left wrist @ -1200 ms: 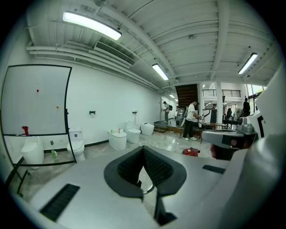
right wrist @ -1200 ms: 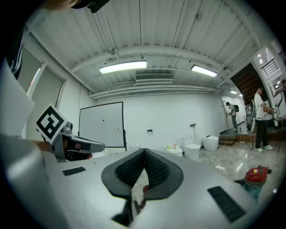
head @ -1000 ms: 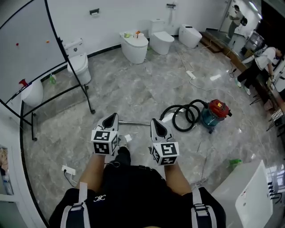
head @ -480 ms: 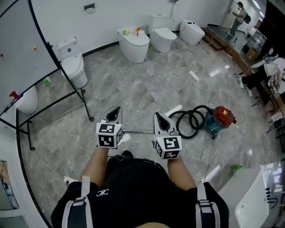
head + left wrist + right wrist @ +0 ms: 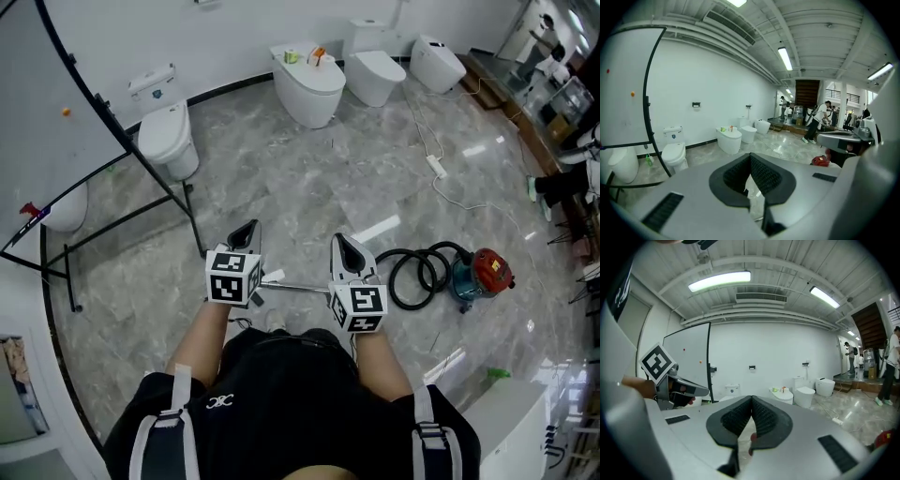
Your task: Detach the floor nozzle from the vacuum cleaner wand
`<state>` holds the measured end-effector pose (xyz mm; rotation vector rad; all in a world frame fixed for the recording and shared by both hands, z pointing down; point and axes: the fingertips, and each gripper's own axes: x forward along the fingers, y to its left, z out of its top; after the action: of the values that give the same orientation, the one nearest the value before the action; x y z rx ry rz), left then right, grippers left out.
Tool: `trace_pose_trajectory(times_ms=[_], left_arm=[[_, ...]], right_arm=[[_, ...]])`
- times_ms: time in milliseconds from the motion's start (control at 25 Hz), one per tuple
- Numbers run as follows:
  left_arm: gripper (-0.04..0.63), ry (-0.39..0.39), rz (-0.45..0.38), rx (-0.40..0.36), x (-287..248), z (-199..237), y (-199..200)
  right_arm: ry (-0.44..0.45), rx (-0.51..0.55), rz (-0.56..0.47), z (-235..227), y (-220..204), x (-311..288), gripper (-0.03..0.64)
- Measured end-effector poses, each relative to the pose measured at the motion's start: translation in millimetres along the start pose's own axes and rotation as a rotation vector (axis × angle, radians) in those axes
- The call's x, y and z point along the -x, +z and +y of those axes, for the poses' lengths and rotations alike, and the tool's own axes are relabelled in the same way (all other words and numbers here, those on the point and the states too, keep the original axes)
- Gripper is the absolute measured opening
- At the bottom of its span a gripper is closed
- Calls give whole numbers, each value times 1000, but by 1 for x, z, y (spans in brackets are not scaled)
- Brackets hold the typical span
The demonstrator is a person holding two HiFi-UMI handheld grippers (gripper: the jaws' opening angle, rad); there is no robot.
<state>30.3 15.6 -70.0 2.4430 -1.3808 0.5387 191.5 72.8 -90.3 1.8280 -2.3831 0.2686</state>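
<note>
Open floor (image 5: 309,187) ahead, wand (image 5: 300,288) lying crosswise, rack (image 5: 184,195) left, hose (image 5: 420,272) right

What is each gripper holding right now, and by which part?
Nothing. The left gripper and right gripper both have their jaws shut together and empty; the vacuum wand lies on the floor, not gripped.

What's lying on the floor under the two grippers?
A thin metal wand, showing between them. Its ends are covered by the left gripper and right gripper.
</note>
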Motion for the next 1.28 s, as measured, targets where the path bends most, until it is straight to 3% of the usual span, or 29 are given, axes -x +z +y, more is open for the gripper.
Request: trace_pose_trajectory(times_ms=[200, 360, 520, 720, 960, 1120, 1280], left_arm=[[9, 55, 77, 52, -35, 17, -14], [9, 94, 128, 140, -53, 32, -32], [9, 162, 221, 174, -49, 45, -81], [9, 191, 323, 323, -80, 71, -166], [9, 209, 389, 435, -150, 97, -287], [9, 210, 456, 459, -185, 107, -392], [9, 231, 570, 557, -200, 119, -514]], right_arm=[[50, -47, 94, -19, -26, -35, 12], [97, 16, 140, -24, -44, -70, 12], [197, 77, 247, -7, -81, -91, 12], [307, 160, 386, 21, -163, -139, 12], [434, 247, 521, 44, -305, -193, 12], [560, 372, 625, 61, -437, -202, 12], [703, 504, 768, 80, -578, -203, 12]])
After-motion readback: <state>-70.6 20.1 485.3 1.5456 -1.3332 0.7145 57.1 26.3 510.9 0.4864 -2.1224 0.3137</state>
